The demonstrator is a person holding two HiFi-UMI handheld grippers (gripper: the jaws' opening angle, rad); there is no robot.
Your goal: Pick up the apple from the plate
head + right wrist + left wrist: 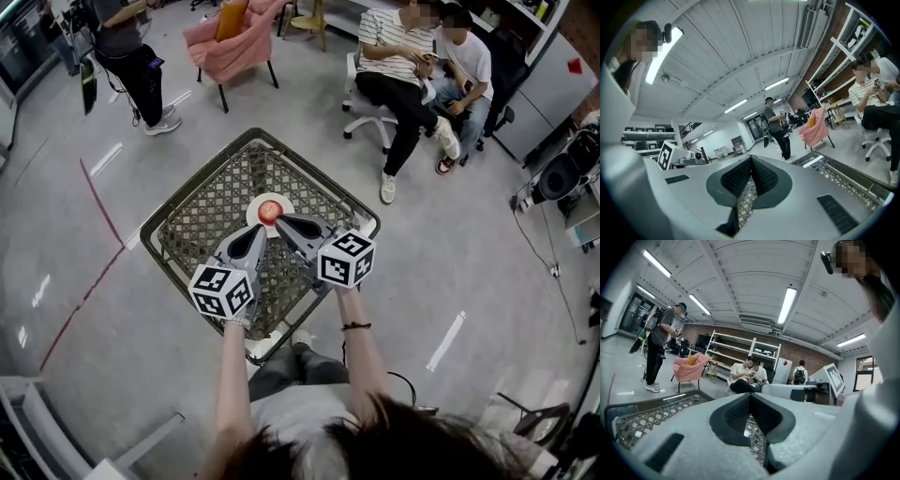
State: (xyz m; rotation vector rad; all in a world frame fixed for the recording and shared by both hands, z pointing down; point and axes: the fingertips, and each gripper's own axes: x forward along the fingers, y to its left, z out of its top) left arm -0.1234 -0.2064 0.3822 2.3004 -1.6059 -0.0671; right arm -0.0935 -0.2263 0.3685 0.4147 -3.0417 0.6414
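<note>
Left-hand grey gripper (pixel 262 231) is fully closed, jaw tips pressed together with nothing between them. It reaches over the near side of the dark wire-mesh basket (pixel 187 192). The round red apple (pixel 269 210) rests on a small round white plate (pixel 286 201) on the basket floor, just beyond both grippers' tips and not gripped. Right-hand grey gripper (pixel 280 221) is likewise closed and empty, its tips just beside the apple; contact cannot be confirmed.
</note>
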